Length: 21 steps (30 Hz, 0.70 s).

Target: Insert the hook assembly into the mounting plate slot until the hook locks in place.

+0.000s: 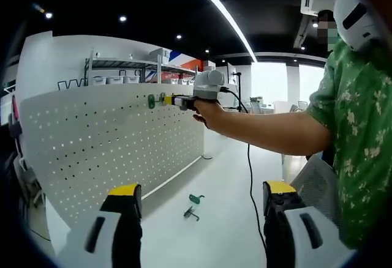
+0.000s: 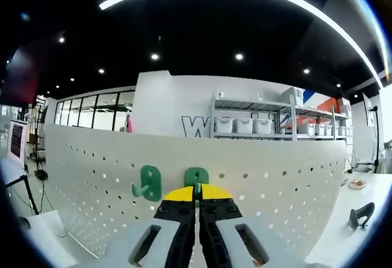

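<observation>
Pressing a green hook [image 2: 196, 177] against the white pegboard [image 2: 92, 176], the right gripper [image 2: 197, 202] has its yellow-tipped jaws together, pinched on the hook's stem; the hook's plate sits flat on the board near its top edge. Just left of it, a second green hook [image 2: 147, 184] is already mounted, arm sticking out from the board.

Left gripper view gives the wider picture: the person's hand [image 1: 207, 110] and bare forearm reach in from the right, holding the right gripper at the board's top edge, with the mounted hook [image 1: 151, 101] visible beside its tip. The held hook is too small there to make out. Left gripper [image 1: 202, 202] hangs over the table [image 1: 220, 219], jaws wide apart, nothing between them. Two spare hooks, one green [image 1: 196, 199] and one darker [image 1: 191, 213], lie on the table close together, in front of the pegboard. A black cable [image 1: 249, 176] drops from the right gripper.

Right gripper view alone shows a dark hook-like piece [image 2: 361, 215] on the table at right, blurred. Whether the held hook's tabs are seated in the holes: cannot tell, jaws cover that spot.
</observation>
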{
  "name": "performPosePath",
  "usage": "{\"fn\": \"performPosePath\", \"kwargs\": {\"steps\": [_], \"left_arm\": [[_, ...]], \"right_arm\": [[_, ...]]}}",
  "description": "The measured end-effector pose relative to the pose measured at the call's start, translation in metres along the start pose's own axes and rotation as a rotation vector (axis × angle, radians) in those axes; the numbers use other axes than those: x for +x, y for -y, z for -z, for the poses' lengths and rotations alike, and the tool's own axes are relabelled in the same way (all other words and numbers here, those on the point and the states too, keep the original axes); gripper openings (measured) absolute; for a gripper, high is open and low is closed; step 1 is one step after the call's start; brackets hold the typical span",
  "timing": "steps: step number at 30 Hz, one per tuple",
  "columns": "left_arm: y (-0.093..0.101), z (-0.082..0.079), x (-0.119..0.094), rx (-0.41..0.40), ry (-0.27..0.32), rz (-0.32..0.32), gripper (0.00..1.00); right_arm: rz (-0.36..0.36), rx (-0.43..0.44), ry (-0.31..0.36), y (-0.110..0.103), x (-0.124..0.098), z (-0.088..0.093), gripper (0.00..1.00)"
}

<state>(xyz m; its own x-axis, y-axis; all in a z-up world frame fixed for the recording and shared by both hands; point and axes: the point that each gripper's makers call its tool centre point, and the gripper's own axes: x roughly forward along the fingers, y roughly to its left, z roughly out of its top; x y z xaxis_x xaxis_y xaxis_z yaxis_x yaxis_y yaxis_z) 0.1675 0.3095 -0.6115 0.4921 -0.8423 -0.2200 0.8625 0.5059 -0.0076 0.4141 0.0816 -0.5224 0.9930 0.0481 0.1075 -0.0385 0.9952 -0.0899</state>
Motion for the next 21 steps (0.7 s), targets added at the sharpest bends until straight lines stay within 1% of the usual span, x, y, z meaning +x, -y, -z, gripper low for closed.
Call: {"fn": "performPosePath", "kwargs": {"steps": [3,7,12,13,16,17,18,19,21], "left_arm": [[-0.0004,0.0002,-0.0008,-0.002,0.002,-0.003,0.83],[0.0011,0.0005,-0.0007,-0.003,-0.001,-0.002,0.83],[0.0028,0.0004,-0.0002,-0.004,0.001,0.002,0.83],[0.0029,0.0006,-0.0003,-0.003,0.0,0.002,0.83],[0.0024,0.0006,-0.0008,-0.004,0.001,0.0,0.83],[0.0024,0.0004,-0.001,-0.004,0.002,0.0,0.83],[0.0024,0.0002,-0.001,-0.005,0.003,0.001,0.83],[0.0024,0.0002,-0.001,-0.006,0.003,0.001,0.83],[0.0024,0.0007,-0.0009,-0.004,-0.001,0.002,0.83]], "right_arm": [[-0.001,-0.018,-0.029,-0.0001,0.0011,0.0001,0.0],[0.002,-0.021,-0.029,-0.0002,-0.0001,0.0022,0.0],[0.004,-0.032,0.002,-0.0004,-0.0006,0.0037,0.0],[0.001,-0.036,0.024,-0.0008,-0.0005,0.0038,0.0],[-0.005,-0.041,0.056,-0.0009,-0.0014,0.0035,0.0],[-0.016,-0.043,0.076,-0.0022,-0.0014,0.0031,0.0],[-0.014,-0.022,0.1,-0.0023,-0.0008,0.0022,0.0],[-0.013,-0.011,0.099,-0.0023,-0.0003,0.002,0.0],[-0.007,-0.026,0.099,-0.0034,0.0016,0.0019,0.0]]}}
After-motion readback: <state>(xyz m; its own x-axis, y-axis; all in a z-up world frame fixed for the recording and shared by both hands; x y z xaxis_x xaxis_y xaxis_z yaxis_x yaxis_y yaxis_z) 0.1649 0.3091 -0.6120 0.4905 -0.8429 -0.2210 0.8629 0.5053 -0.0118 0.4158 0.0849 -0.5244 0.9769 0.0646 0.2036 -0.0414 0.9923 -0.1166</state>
